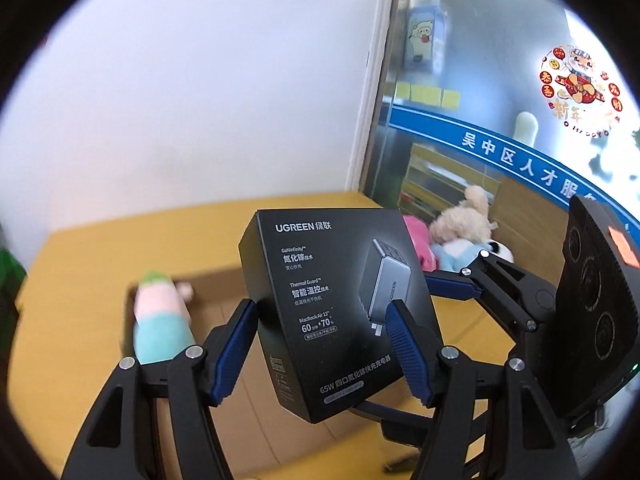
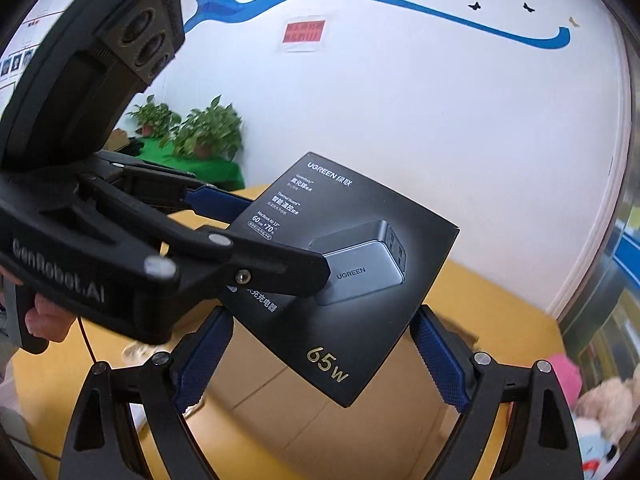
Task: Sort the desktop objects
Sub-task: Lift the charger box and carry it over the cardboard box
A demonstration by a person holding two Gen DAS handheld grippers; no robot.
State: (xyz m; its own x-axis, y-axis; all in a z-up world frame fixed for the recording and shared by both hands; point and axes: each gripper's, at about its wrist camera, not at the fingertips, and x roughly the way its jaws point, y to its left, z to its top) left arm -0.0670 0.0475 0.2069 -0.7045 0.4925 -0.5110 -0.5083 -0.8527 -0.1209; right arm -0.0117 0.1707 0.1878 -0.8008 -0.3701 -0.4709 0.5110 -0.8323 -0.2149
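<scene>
A black UGREEN charger box (image 1: 320,300) hangs in the air above the yellow table (image 1: 80,264), held from two sides. My left gripper (image 1: 320,308) is shut on it, one blue pad on its printed front and the other behind it. In the right wrist view the box (image 2: 360,280) sits tilted between the fingers of my right gripper (image 2: 322,314), whose pads meet two opposite edges near its lower corner. The left gripper (image 2: 280,240) reaches in from the left of that view, with a hand (image 2: 44,316) on its handle.
An open cardboard box (image 1: 240,364) lies on the table beneath, with a pink and teal plush toy (image 1: 160,320) at its left end. More plush toys (image 1: 460,232) are piled at the table's right edge by a glass wall. Potted plants (image 2: 208,128) stand further back.
</scene>
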